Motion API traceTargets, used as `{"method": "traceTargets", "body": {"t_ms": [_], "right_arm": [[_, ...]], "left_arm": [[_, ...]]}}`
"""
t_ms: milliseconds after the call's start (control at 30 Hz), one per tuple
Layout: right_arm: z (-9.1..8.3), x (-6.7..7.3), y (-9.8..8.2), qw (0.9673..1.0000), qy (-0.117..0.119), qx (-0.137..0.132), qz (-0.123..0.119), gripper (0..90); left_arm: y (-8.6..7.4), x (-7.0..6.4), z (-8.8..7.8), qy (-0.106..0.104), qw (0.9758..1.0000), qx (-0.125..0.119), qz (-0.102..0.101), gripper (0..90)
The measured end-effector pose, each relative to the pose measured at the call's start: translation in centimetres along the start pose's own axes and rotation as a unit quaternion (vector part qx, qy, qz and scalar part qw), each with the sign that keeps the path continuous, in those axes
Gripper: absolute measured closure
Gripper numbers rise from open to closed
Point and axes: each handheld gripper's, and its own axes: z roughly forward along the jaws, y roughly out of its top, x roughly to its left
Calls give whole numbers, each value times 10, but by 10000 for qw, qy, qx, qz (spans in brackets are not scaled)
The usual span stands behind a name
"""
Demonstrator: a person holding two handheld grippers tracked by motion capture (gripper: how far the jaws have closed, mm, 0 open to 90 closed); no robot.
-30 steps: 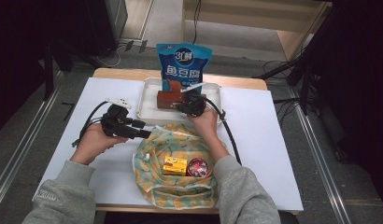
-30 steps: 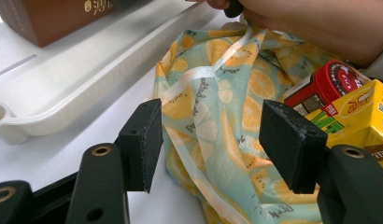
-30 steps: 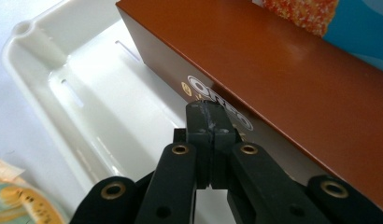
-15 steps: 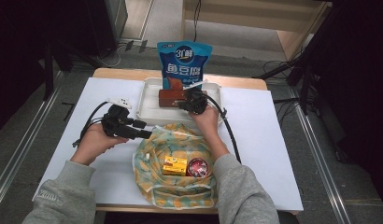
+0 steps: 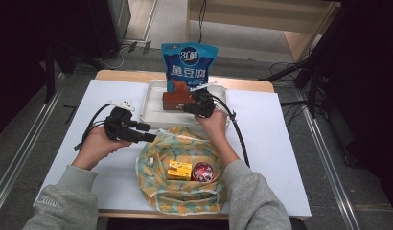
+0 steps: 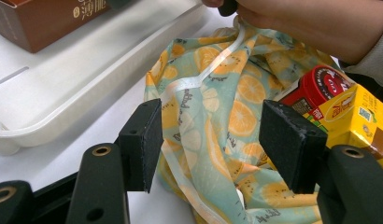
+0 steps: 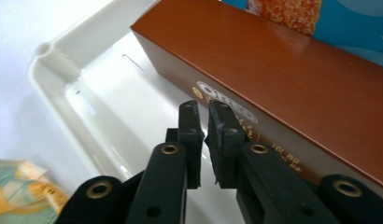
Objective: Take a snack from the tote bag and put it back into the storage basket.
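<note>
forearms in grey sleeves enter from the near edge of the white table (image 5: 281, 158). nearest to that edge lies a fruit-print cloth bag (image 5: 180, 167), open at the top. inside it sit 2 items side by side: a yellow drink carton (image 5: 179, 169) and a red-lidded can (image 5: 202, 171), touching or nearly so.

left gripper (image 5: 147, 132): held level at the bag's left edge, pointing right. in the left gripper view its 2 black jaws stand spread wide, with the bag's orange-slice fabric (image 6: 213, 93) lying in the gap between them. the pads do not press on the cloth. the carton (image 6: 353, 116) and the can (image 6: 320, 86) appear just beyond the right jaw.

right gripper (image 5: 187, 108): held past the far rim of the bag, over the white plastic tray (image 5: 151, 103). in the right gripper view its jaws are almost pressed together, with a thin slit between the pads and nothing in that slit. the jaws have just been opening slightly. the tips sit just beside the long side of a brown carton box (image 7: 292, 79), which lies flat in the tray (image 7: 87, 88); contact cannot be confirmed.

farthest back, a blue snack pouch (image 5: 189, 64) stands upright at the tray's far edge, directly behind the brown box (image 5: 175, 99).
</note>
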Motion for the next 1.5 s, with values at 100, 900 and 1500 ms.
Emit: {"method": "traceTargets", "body": {"t_ms": [100,900,1500], "right_arm": [[-6,1,0,10000,80,17,-48,783],[-57,14,-24,9986,446,-78,-264,532],[-70,19,-42,9974,592,-81,-403,487]], "left_arm": [[0,-1,-1,-11,10000,-24,1,403],[2,-8,0,-15,10000,25,42,399],[3,-8,-2,-29,10000,-10,30,398]]}}
